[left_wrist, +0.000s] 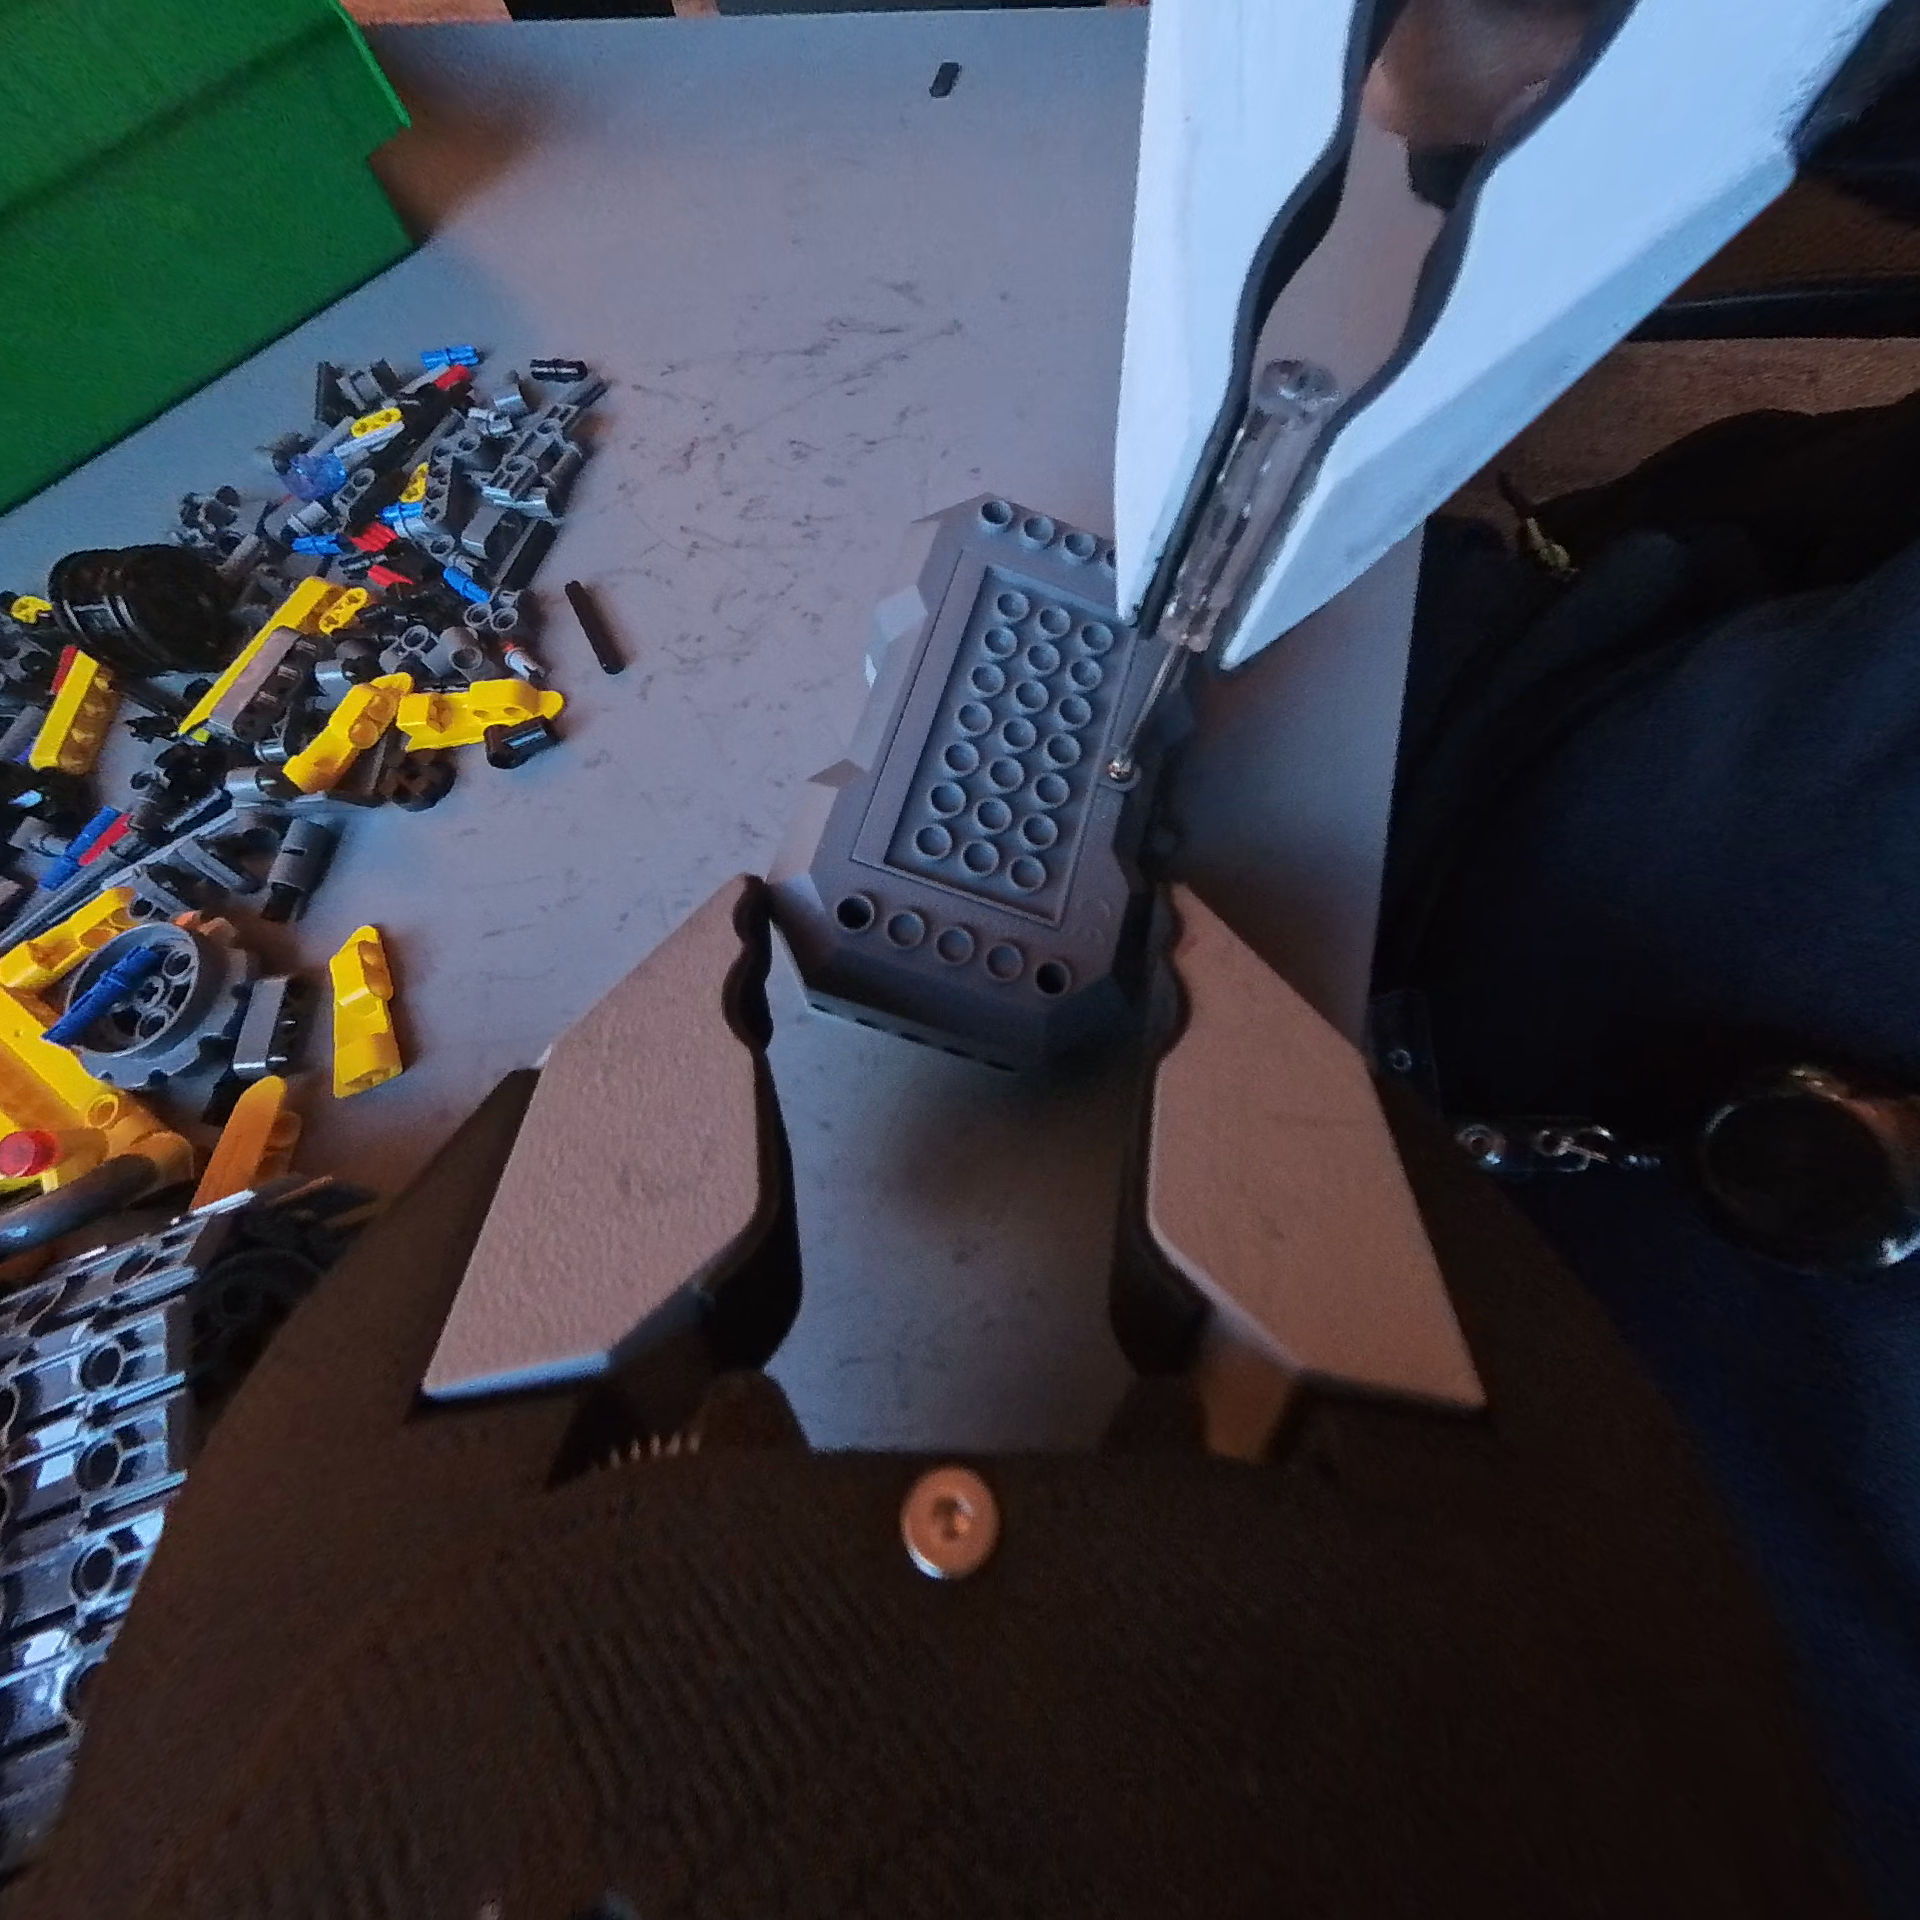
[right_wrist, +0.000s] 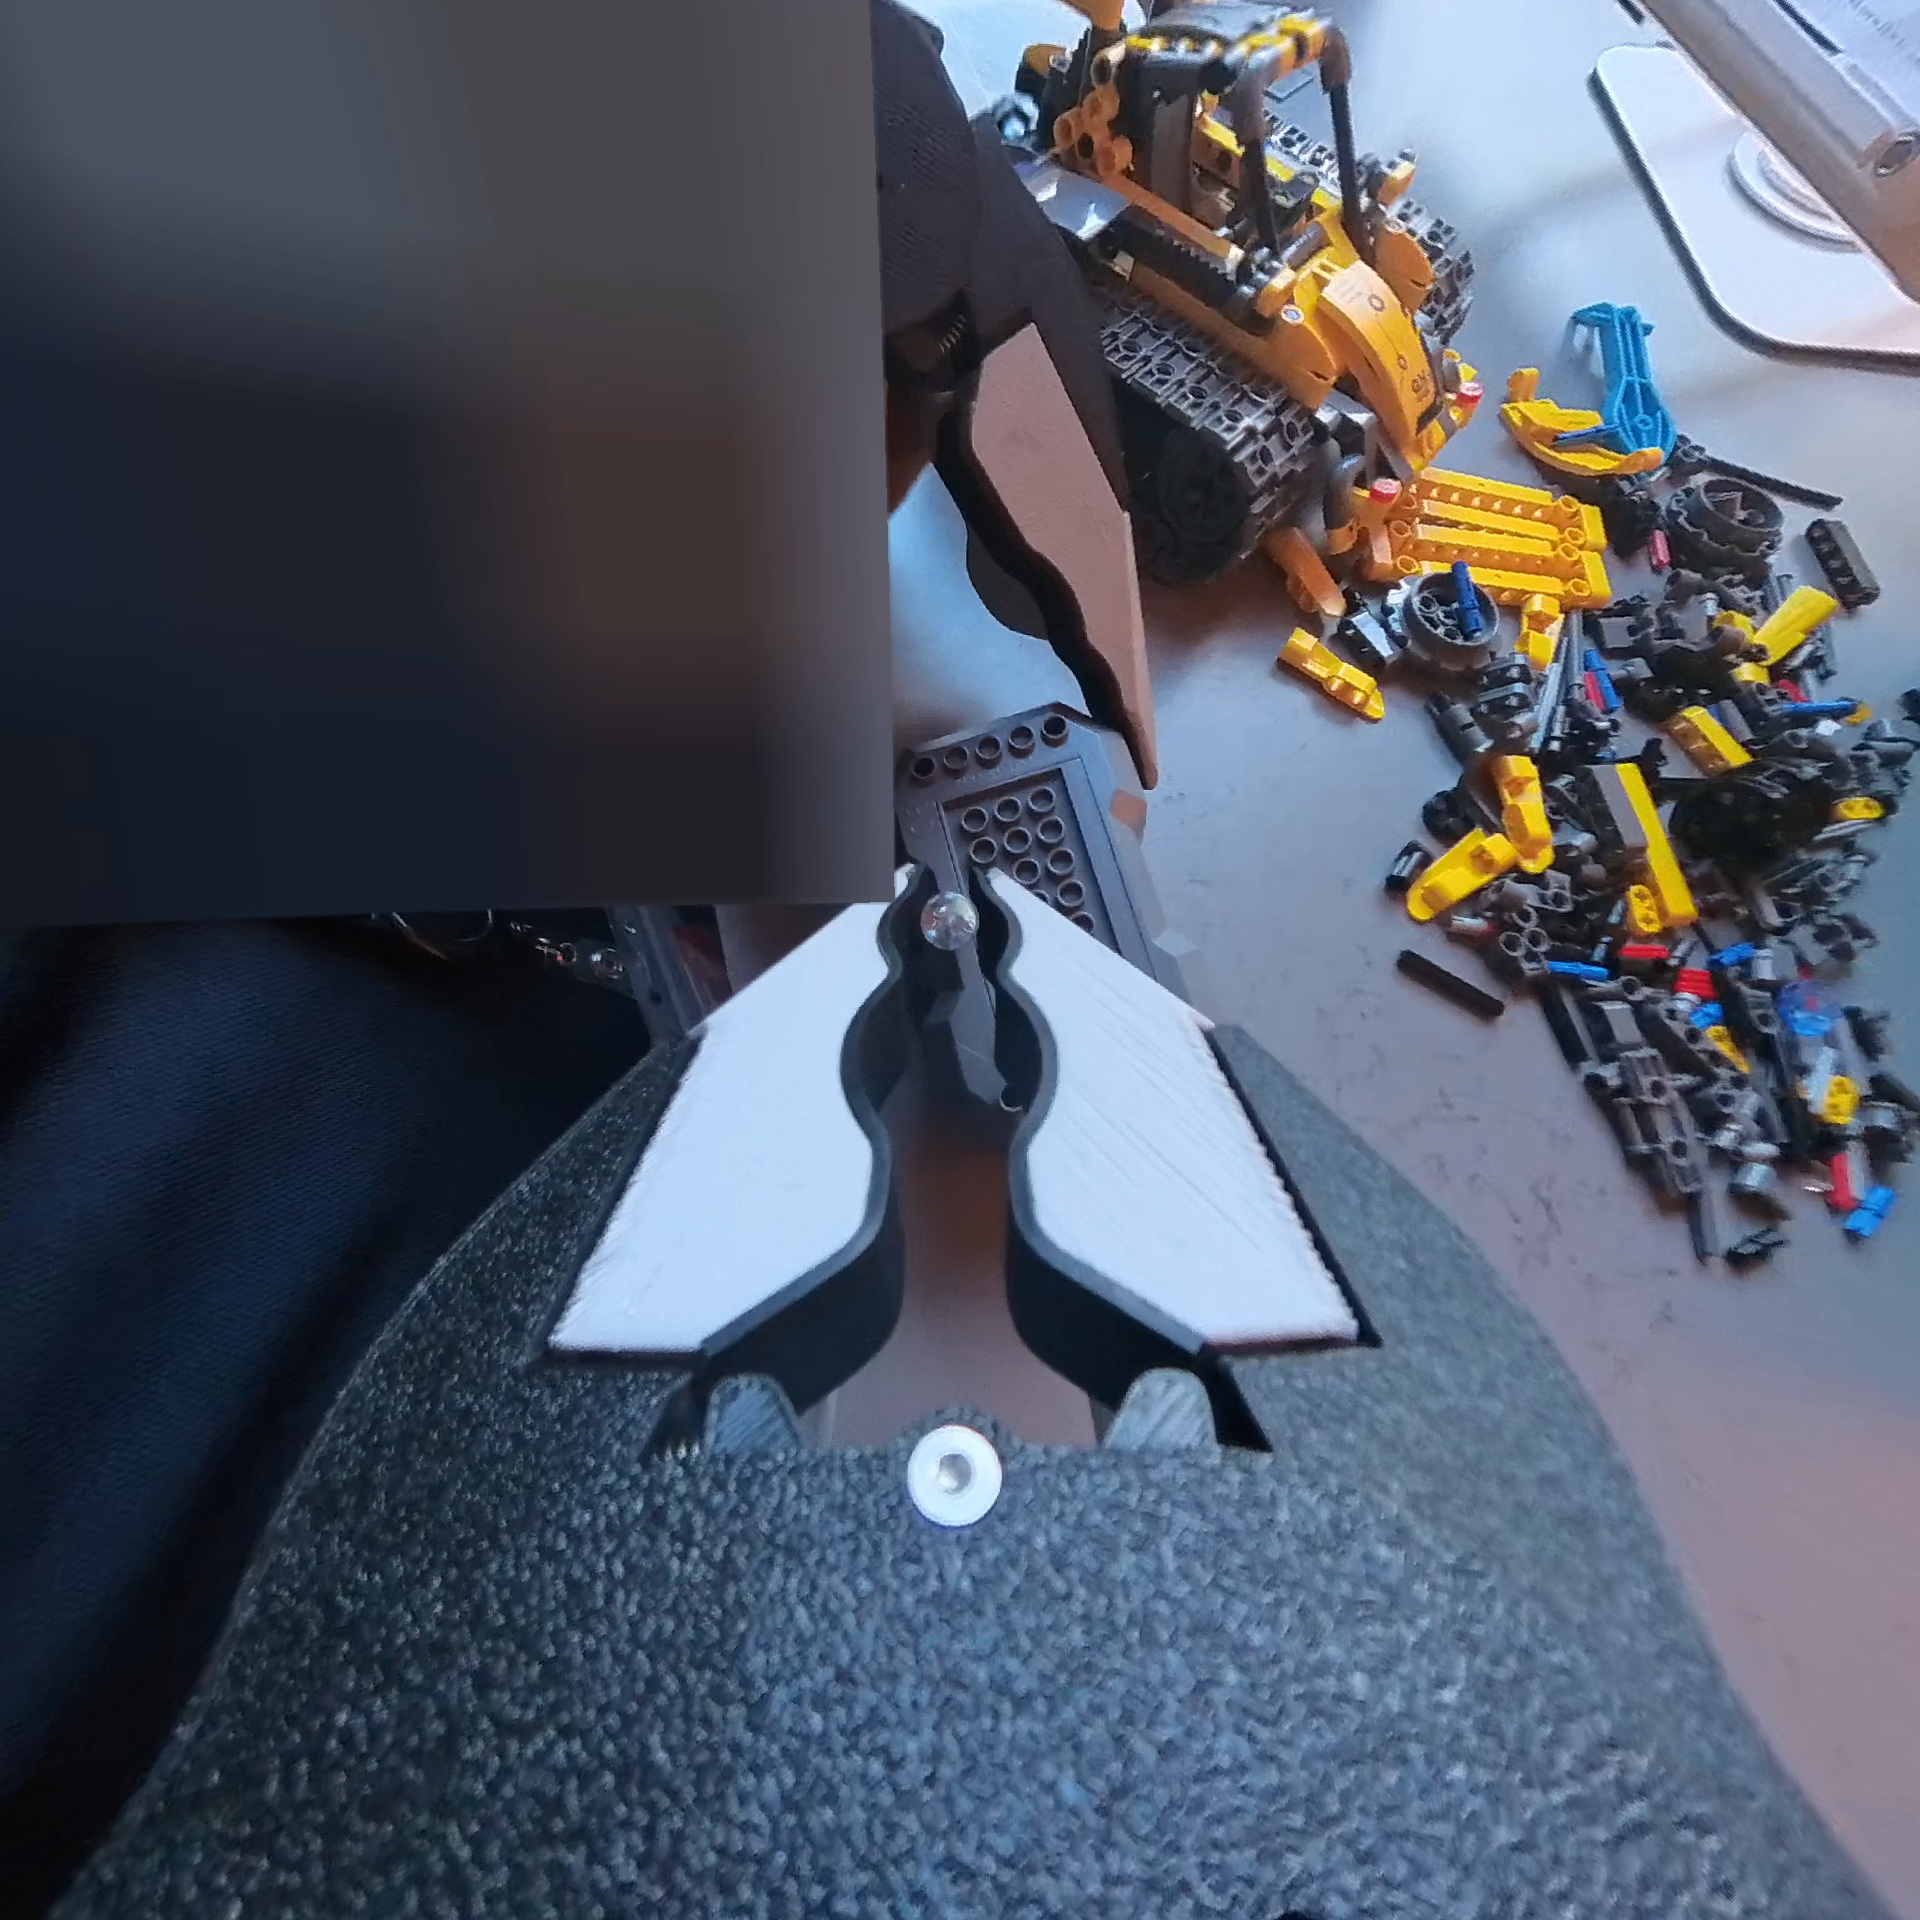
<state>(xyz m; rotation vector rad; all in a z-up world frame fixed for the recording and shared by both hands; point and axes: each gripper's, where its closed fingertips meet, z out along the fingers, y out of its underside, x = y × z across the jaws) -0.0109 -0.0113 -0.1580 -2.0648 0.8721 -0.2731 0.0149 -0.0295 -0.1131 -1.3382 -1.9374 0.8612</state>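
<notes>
- Gripping the grey studded block (left_wrist: 977, 790) by its two sides: left tongs (left_wrist: 961, 935), brown-fingered, clenched on its near end
- Right tongs (right_wrist: 948, 914), white-fingered, clenched on a clear-handled screwdriver (left_wrist: 1236, 520), tip set on a screw at the block's right edge
- Block: on the grey desk (left_wrist: 727, 312), near its right edge
- Loose bricks (left_wrist: 312, 644): heaped on the desk, left of the block
- Yellow tracked model (right_wrist: 1278, 291): beside the heap
- Green box (left_wrist: 156, 208): far left corner

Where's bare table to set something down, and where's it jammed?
Free: table between green box, loose brick pile and grey studded block. Crowded: the pile and the yellow tracked model; both grippers flank the block.
</notes>
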